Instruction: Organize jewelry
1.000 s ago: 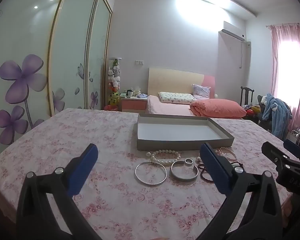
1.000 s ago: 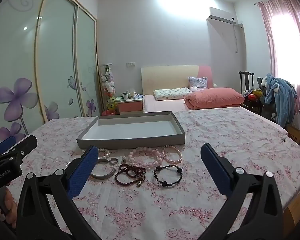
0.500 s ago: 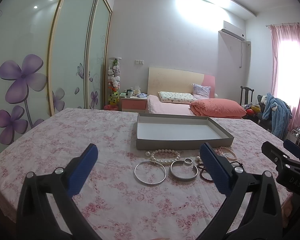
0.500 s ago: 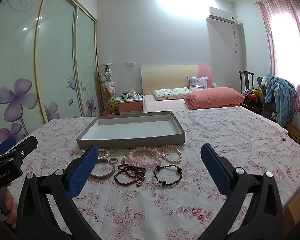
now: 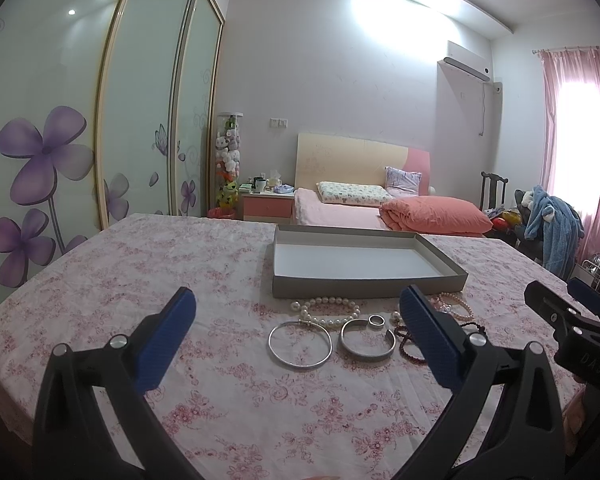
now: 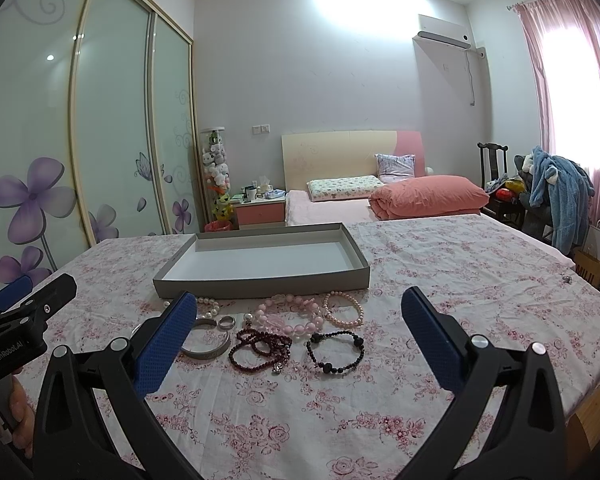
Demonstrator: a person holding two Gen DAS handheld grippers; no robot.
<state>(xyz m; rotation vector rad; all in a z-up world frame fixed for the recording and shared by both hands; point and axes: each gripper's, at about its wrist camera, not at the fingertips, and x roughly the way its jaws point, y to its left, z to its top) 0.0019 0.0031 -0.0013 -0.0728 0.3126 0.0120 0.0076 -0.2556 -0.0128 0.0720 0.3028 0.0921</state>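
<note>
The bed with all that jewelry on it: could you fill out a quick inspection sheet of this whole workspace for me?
Surface: floral bedspread, flat.
Job's things: grey tray, nothing in it; in front lie a thin silver bangle, silver cuff, ring, white pearl bracelet, pink bead bracelet, dark red beads, black bracelet.
Clutter: nothing seen.
Grippers: left gripper and right gripper open, holding nothing.
Cables: nothing seen.
Surroundings: second bed, floral wardrobe, pink curtain.
</note>
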